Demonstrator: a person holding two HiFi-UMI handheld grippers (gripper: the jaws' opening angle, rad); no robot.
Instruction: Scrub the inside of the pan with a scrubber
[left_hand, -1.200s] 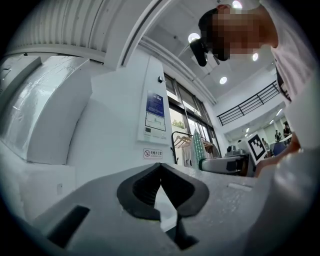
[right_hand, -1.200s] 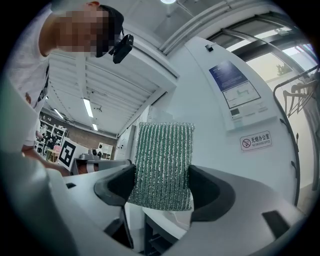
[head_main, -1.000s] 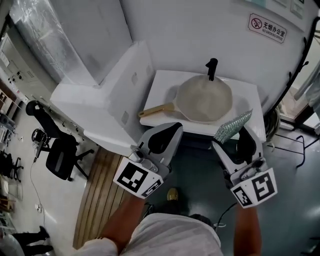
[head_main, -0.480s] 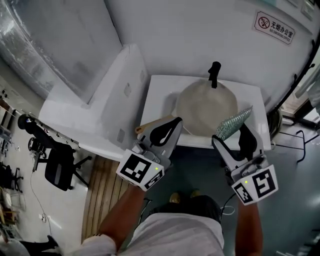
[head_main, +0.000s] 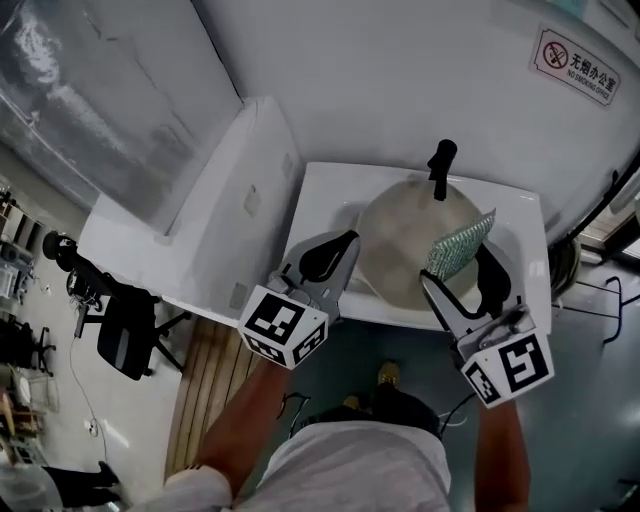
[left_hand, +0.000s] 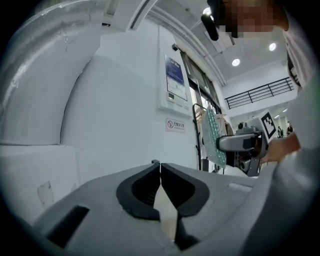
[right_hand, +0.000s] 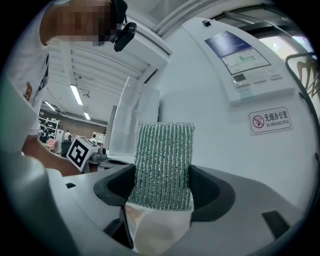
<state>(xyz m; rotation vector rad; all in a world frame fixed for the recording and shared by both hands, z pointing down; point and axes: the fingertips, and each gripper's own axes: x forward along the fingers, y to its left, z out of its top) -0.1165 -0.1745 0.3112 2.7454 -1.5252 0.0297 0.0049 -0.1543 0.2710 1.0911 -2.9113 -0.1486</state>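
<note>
Head view is showing us the pan (head_main: 400, 240) sitting in the white sink (head_main: 318, 195), under the black tap (head_main: 440, 168). We are holding the green scrubber (head_main: 460, 243) in the right gripper (head_main: 462, 270), and its jaws are squeezing the scrubber's bottom end. The scrubber is sticking out long-ways, pointing ahead, with its tip over the pan's near right side. So the pan is lying just ahead and below, and we think the right hand is the nearer one for scrubbing. The left gripper (head_main: 348, 238) is hanging by the pan's left edge, jaws pressed together with nothing in them. On the wall, a no-smoking sign (head_main: 573, 68) is saying "NO SMOKING OFFICE" under Chinese words.
</note>
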